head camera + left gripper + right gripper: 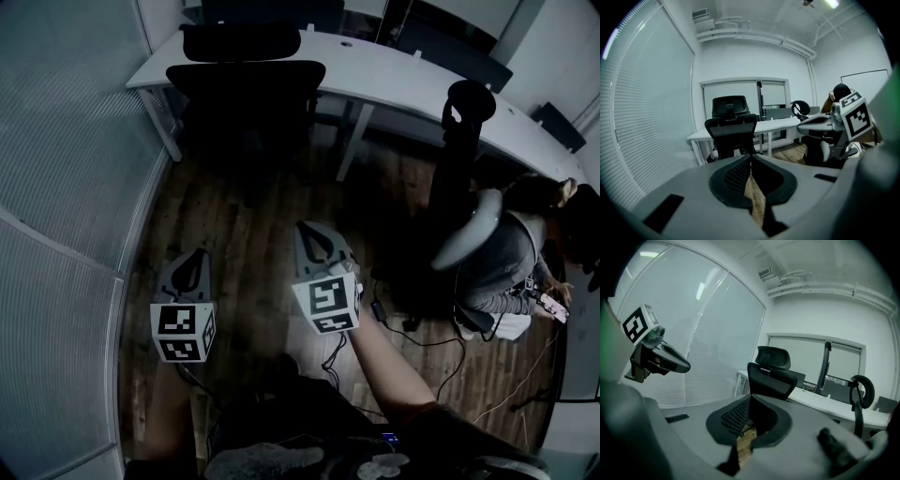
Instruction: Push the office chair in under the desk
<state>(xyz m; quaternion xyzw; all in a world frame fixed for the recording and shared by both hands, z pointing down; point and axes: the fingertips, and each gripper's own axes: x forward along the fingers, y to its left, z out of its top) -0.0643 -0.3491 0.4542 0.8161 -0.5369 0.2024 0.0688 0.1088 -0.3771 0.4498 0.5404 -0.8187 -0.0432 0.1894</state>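
The black office chair (246,84) with a headrest stands on the wooden floor in front of the white desk (394,75), its back toward me; its seat is too dark to make out. Both grippers hang side by side well short of it, pointing at it. My left gripper (197,255) is shut with nothing in it, and so is my right gripper (306,230). In the left gripper view the chair (731,131) is beyond the shut jaws (751,159). In the right gripper view the chair (771,376) rises just past the jaw tips (751,398), with the left gripper (686,366) at the left.
A frosted glass wall with blinds (66,187) curves along the left. A second grey-and-black chair (469,187) stands right of centre. A person (525,253) sits low at the right edge with a phone. Cables (412,337) trail over the floor there.
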